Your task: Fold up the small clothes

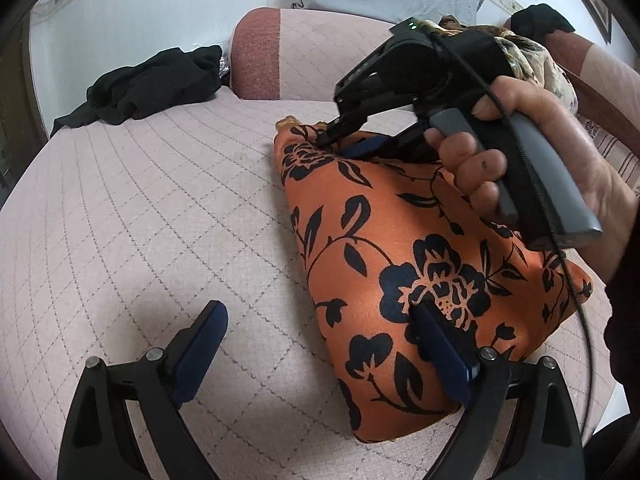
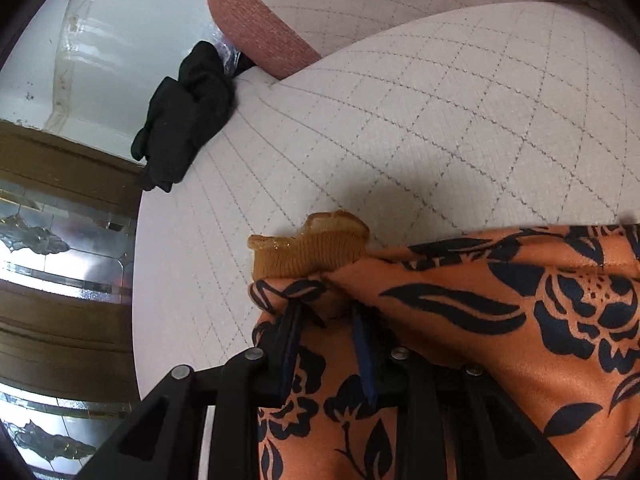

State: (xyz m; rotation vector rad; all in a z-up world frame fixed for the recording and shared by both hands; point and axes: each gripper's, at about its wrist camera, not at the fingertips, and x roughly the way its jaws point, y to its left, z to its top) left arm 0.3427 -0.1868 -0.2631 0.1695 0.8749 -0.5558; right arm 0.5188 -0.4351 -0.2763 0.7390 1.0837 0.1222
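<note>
An orange garment with black flowers (image 1: 400,248) lies folded on the quilted pink cushion (image 1: 160,208). My left gripper (image 1: 320,320) is open at its near left edge, one blue finger (image 1: 436,344) resting on the cloth, the other (image 1: 200,344) over bare cushion. My right gripper (image 1: 340,136) is shut on the garment's far corner beside a mustard knit band (image 1: 288,122). In the right wrist view the right gripper (image 2: 326,312) pinches a fold of the orange garment (image 2: 500,320) just below the knit band (image 2: 312,244).
A crumpled black garment (image 1: 148,84) lies at the cushion's far left edge, also in the right wrist view (image 2: 184,116). A pink backrest with a rust band (image 1: 260,52) stands behind. More clothes (image 1: 532,44) are piled at the far right.
</note>
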